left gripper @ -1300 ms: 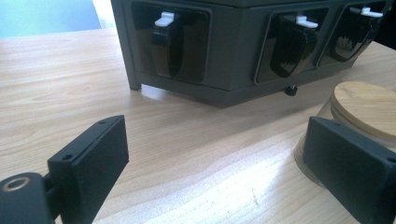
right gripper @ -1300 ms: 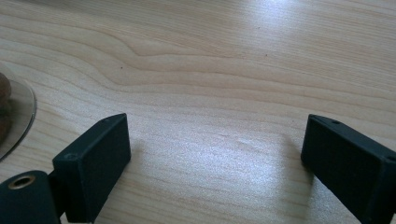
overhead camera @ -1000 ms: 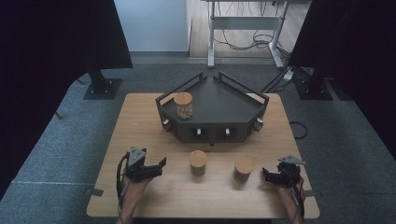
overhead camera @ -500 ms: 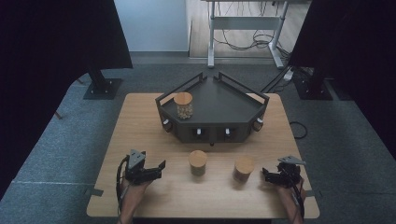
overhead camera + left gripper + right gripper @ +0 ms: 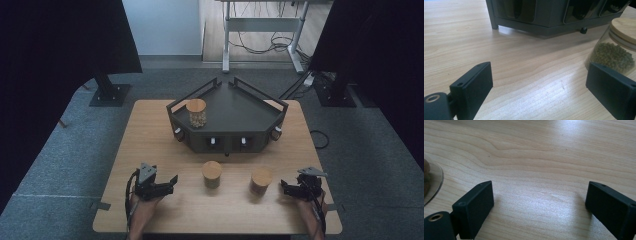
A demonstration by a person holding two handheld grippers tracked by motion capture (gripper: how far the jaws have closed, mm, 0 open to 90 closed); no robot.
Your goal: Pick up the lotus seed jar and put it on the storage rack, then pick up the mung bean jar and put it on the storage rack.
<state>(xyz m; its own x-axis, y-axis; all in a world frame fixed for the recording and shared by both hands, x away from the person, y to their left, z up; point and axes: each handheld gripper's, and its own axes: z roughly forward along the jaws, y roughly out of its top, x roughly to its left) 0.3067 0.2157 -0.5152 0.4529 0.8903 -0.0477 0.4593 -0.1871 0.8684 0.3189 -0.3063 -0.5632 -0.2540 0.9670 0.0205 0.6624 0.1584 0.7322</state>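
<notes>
Three glass jars with wooden lids are in the high view. One jar (image 5: 196, 112) stands on the dark angular tray stand (image 5: 240, 107). A jar of green grains (image 5: 212, 174) and a jar with brown contents (image 5: 261, 180) stand on the table in front of it. My left gripper (image 5: 172, 183) rests near the front left of the table, open, with bare wood between its jaws. In the left gripper view the green-grain jar (image 5: 617, 48) sits beside the right jaw. My right gripper (image 5: 283, 188) lies at the front right, open, just right of the brown jar.
The wooden table (image 5: 150, 135) has bare wood along its left side and front. The stand's front face carries small knobs (image 5: 213, 141) and window panels. Dark curtains, black stand bases (image 5: 110, 92) and a desk frame with cables lie beyond the table on grey carpet.
My left gripper has shifted slightly toward the table's front edge. The right gripper and the jars have stayed where they were.
</notes>
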